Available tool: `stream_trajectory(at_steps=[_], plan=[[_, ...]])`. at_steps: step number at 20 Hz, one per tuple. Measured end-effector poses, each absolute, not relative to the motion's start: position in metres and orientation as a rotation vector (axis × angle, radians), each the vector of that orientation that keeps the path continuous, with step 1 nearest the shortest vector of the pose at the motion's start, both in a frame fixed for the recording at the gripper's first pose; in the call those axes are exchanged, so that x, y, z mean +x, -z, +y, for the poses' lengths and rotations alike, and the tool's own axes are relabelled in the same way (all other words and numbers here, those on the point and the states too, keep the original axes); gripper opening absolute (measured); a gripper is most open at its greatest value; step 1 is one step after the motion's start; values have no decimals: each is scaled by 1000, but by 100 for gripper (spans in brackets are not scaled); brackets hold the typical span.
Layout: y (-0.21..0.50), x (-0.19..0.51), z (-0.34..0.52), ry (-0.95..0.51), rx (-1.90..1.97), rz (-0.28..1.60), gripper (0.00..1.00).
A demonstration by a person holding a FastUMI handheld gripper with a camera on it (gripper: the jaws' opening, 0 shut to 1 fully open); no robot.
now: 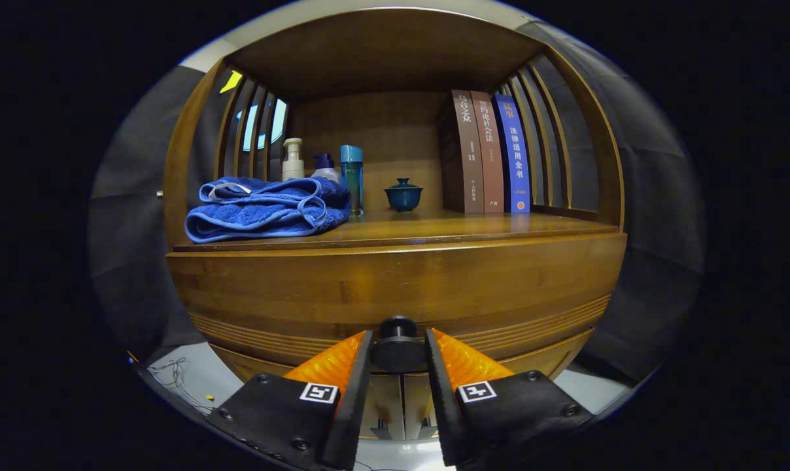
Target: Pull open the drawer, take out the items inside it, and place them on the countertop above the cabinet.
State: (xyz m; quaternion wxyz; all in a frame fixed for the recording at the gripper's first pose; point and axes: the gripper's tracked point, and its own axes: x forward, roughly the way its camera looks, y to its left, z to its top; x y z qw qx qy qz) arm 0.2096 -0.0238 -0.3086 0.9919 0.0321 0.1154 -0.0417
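The tool (398, 353) is being held low in front of the cabinet, and its two fingers (343, 366) are being closed around the round dark knob (397, 345) of the drawer (395, 294). The knob is being pinched from both sides, so that only a narrow gap, as wide as the knob itself, is being left between the fingers. It cannot be told for sure how firmly the pads are being pressed on it, but both are seen touching it.

The drawer front is being seen just beyond the fingers as a wide curved wooden panel, and it is being kept flush with the cabinet, not pulled out. What is lying inside it cannot be told.

Above the drawer, the surface (447, 229) of the cabinet is being occupied by several things. A folded blue towel (264, 209) is lying at its left front. Behind the towel a pale pump bottle (293, 160), a smaller dark-capped pump bottle (325, 167) and a tall teal bottle (352, 176) are standing close together. A small dark lidded cup (403, 194) is standing near the middle, and three books (490, 154) are being kept upright at the right.
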Motion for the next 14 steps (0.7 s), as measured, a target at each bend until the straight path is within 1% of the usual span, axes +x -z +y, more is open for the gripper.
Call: stream_trajectory(at_steps=[1,2,4,8,14], plan=[[306,209,-25,85,47,231,46],[307,209,-25,81,26,233,46],[306,208,-26,81,3,237,34],[306,199,-26,90,45,262,33],[303,153,-26,94,53,255,33]])
